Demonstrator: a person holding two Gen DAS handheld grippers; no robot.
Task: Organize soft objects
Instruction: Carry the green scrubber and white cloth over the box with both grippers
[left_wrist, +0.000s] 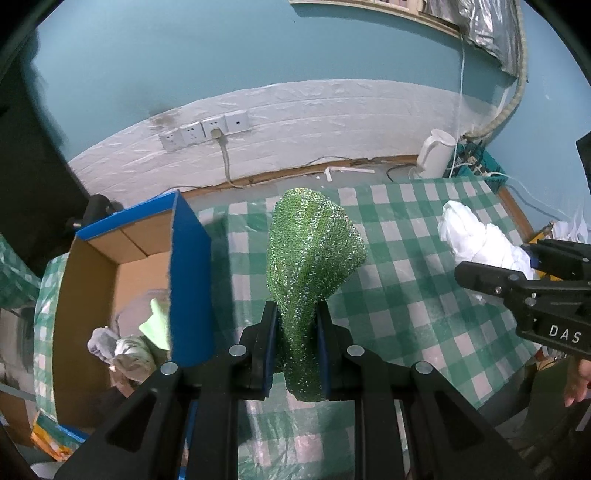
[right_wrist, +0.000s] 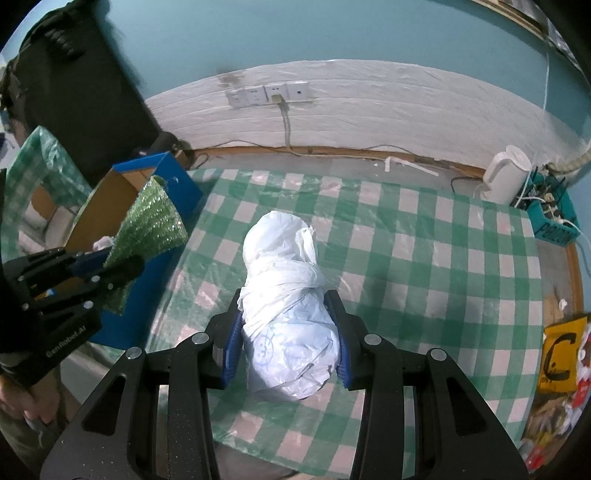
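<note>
Left claw (left_wrist: 297, 343) pinches the lower end of a glittery green mesh scouring cloth (left_wrist: 314, 254), which stands up limp above the green-checked table (left_wrist: 424, 302). Right claw (right_wrist: 288, 339) squeezes a knotted white plastic bag bundle (right_wrist: 288, 295) around its middle, over the same table. Both look light, soft and compressible; the bag probably slides, so a grip at the knot seems safest. Just left, the blue-edged cardboard box (left_wrist: 192, 266) stands open-topped, its tall wall the edge to clear; the table's middle offers room.
</note>
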